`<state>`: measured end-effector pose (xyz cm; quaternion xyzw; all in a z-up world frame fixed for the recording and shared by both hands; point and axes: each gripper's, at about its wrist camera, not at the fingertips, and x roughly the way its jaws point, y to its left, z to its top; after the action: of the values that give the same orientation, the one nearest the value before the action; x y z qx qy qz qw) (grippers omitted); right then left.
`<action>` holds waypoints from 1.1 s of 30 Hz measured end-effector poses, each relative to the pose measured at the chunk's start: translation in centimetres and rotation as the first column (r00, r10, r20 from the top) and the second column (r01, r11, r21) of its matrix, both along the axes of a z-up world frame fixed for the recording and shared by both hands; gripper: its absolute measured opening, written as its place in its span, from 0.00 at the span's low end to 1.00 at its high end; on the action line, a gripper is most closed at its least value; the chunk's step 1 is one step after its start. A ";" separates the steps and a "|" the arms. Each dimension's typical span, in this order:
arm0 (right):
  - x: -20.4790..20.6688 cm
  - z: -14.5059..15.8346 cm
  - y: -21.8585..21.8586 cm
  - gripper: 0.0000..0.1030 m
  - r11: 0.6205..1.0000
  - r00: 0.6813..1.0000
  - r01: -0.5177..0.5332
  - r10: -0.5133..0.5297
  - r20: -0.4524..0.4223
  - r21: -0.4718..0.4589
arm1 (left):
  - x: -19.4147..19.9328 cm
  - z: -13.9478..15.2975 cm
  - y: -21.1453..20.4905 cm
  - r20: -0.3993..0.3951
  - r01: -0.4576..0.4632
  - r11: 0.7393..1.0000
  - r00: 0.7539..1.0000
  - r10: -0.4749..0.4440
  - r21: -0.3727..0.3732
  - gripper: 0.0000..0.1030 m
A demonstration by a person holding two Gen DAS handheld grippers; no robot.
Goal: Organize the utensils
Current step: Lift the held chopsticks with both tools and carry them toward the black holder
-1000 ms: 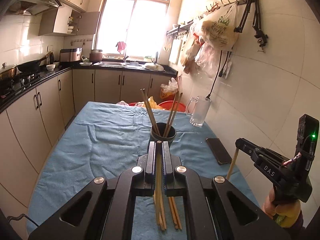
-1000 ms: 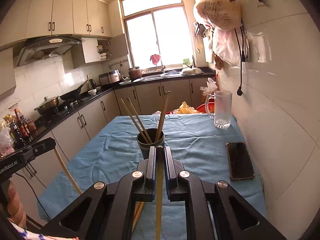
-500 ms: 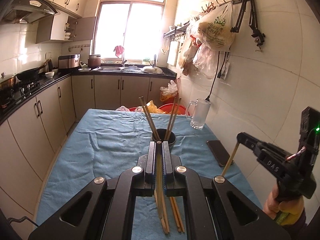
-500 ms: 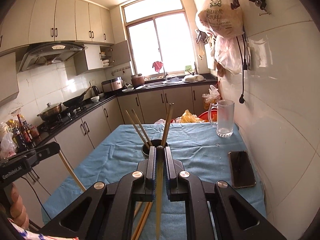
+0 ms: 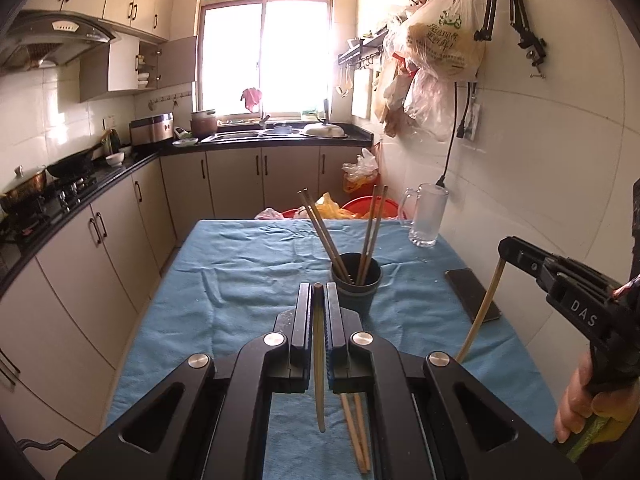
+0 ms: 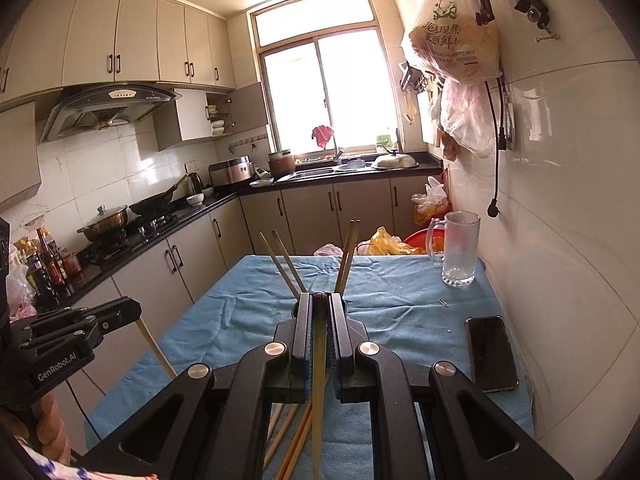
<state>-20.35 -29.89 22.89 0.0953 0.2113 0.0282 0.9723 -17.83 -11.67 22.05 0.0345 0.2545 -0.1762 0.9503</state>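
The left tongs [image 5: 319,308] are clamped shut on one pale wooden chopstick [image 5: 319,364] that hangs down between the pads. The right tongs [image 6: 320,312] likewise grip a second pale wooden chopstick [image 6: 319,384]. Both tongs hover above a counter draped in a wrinkled blue cloth [image 5: 248,272]. Just ahead stands a dark round cup [image 5: 356,280] holding four brown chopsticks [image 5: 326,236], leaning apart in two pairs. More loose wooden chopsticks [image 5: 356,432] lie on the cloth beneath the tongs. Near the tiled wall lie a black phone [image 6: 491,354] and, farther off, a clear glass mug [image 6: 458,248].
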 end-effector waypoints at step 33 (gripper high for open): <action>1.7 3.0 0.7 0.07 1.000 0.999 -0.004 0.005 0.052 -0.024 | 1.7 4.2 -0.5 0.045 0.057 0.998 0.997 -0.057 -0.006 0.05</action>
<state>-18.65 -29.22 25.86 0.0825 0.1866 0.0305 0.9785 -16.18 -12.17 26.26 0.0424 0.2315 -0.2032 0.9504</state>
